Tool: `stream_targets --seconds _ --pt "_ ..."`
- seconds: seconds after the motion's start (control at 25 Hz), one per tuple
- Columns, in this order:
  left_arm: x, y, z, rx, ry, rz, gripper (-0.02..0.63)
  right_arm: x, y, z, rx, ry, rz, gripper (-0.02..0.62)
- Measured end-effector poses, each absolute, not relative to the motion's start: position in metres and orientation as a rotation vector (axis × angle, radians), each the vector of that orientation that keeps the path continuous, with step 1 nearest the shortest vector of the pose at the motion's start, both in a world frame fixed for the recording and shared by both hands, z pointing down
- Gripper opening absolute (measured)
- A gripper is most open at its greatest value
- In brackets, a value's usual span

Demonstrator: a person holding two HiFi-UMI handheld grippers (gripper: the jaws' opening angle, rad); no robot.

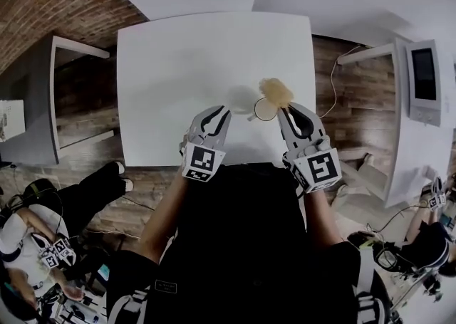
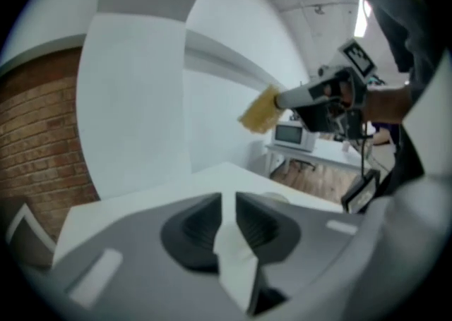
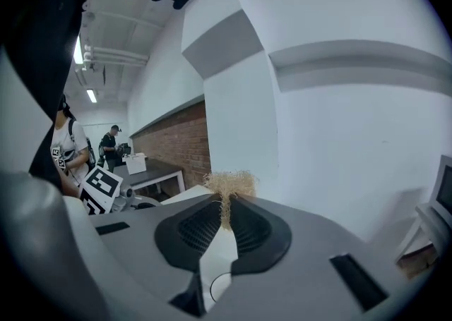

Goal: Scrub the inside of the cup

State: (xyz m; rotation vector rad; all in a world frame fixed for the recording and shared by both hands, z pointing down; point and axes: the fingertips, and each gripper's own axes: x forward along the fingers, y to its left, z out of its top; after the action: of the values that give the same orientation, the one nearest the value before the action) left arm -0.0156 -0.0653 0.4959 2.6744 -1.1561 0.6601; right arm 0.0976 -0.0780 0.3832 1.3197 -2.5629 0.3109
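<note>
**Ann:** Where is the cup now?
**Ben:** The cup (image 1: pixel 264 109) stands on the white table (image 1: pixel 178 66), mouth up, right at the tips of the right tongs (image 1: pixel 285 107). Nobody holds it.
**Ann:** What do the right tongs have?
**Ben:** They are squeezed tight on the yellow scrubber (image 1: pixel 276 91). It sticks out past the tips, just beyond the cup, and it is not inside yet.
**Ann:** And the left tongs?
**Ben:** The left tongs (image 1: pixel 220 112) are near the cup on its left side, not touching it. Their two sides are only a little bit apart, with nothing between them.
**Ann:** So what could go wrong?
**Ben:** I think the cup could slide or fall over when the scrubber pushes in, because nothing keeps it in place. The left tongs should grab it first, and they may need to open wider for that.
**Ann:** Anything else?
**Ben:** The scrubber is pinched by a thin bit, so hard rubbing might pull it out
</note>
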Motion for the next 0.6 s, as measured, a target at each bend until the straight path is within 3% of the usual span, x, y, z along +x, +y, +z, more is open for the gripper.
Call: stream_targets --seconds 0.12,0.28,0.6 --pt "-0.031 -0.072 0.429 2.739 -1.362 0.432 0.005 0.087 -0.072 0.359 1.342 -2.635 0.219 0.034" --pt "-0.044 -0.070 0.357 2.841 -1.553 0.322 0.005 0.078 -0.063 0.335 1.409 -2.711 0.127 0.034" --pt "-0.051 -0.053 0.339 2.774 -1.630 0.209 0.003 0.077 -0.042 0.325 1.603 -2.720 0.136 0.034"
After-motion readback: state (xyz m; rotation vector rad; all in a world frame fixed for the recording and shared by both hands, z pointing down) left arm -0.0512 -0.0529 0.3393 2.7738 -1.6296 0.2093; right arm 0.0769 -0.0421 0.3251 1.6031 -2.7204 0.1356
